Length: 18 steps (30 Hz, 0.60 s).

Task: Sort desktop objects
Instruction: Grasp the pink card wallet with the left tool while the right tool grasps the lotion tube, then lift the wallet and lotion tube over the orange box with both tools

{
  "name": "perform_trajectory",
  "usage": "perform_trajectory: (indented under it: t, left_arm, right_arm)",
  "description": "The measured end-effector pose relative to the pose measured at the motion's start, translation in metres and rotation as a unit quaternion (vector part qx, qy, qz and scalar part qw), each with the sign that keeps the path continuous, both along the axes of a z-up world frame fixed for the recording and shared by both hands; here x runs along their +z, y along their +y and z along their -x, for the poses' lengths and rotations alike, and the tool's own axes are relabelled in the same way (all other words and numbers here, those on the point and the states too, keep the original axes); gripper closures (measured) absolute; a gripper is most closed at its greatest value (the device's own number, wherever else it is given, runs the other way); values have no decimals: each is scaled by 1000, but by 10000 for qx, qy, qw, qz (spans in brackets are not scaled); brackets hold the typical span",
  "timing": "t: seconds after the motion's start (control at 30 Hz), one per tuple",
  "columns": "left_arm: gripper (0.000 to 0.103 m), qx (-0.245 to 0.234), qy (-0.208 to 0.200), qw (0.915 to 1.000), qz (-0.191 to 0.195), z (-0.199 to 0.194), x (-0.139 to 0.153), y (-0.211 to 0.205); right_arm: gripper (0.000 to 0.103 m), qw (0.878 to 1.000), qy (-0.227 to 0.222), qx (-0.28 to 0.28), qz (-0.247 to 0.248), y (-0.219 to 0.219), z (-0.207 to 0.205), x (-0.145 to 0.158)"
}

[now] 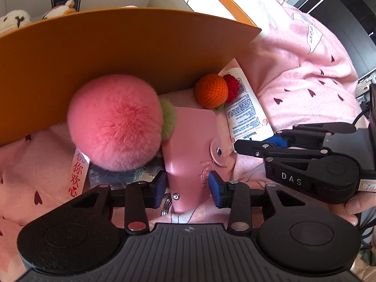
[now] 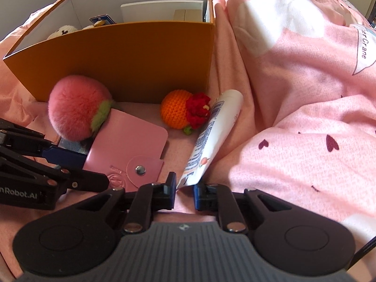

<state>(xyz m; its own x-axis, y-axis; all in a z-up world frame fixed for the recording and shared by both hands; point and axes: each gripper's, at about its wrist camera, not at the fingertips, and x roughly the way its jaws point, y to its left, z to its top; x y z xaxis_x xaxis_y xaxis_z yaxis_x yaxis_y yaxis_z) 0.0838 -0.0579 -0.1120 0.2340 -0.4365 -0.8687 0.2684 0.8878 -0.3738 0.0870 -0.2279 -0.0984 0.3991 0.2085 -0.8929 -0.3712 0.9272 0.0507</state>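
A pink snap wallet (image 1: pixel 190 150) lies on the pink bedsheet with its near end between my left gripper's (image 1: pixel 186 188) blue pads, which stand a little apart from it. The wallet also shows in the right wrist view (image 2: pixel 124 145). A fluffy pink peach (image 1: pixel 115 122) leans on the wallet. A crocheted orange with a red flower (image 1: pixel 212 90) sits by the orange box (image 1: pixel 117 54). My right gripper (image 2: pixel 184 192) is open around the crimped end of a white Vaseline tube (image 2: pixel 211 138).
The orange box (image 2: pixel 131 54) holds plush toys (image 2: pixel 62 31) and white cartons (image 2: pixel 162 11). A printed card (image 1: pixel 76 176) lies under the peach. Folds of pink quilt (image 2: pixel 305 94) rise on the right.
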Motion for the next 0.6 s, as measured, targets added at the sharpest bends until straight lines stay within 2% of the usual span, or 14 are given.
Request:
perform_trajectory:
  t: [0.07, 0.13, 0.27, 0.6]
  left_arm:
    - [69, 18, -46, 10000, 17, 2, 2, 1]
    - [71, 20, -121, 9999, 40, 4, 4, 2]
    - [79, -111, -424, 9989, 178, 8, 14, -3]
    - [79, -90, -277, 9989, 367, -11, 7, -24]
  right_arm:
    - [92, 10000, -37, -17, -30, -2, 2, 2]
    - [92, 9999, -102, -23, -57, -4, 5, 6]
    - [96, 9995, -277, -73, -106, -7, 11, 17]
    - [99, 9972, -677, -302, -93, -13, -1, 35]
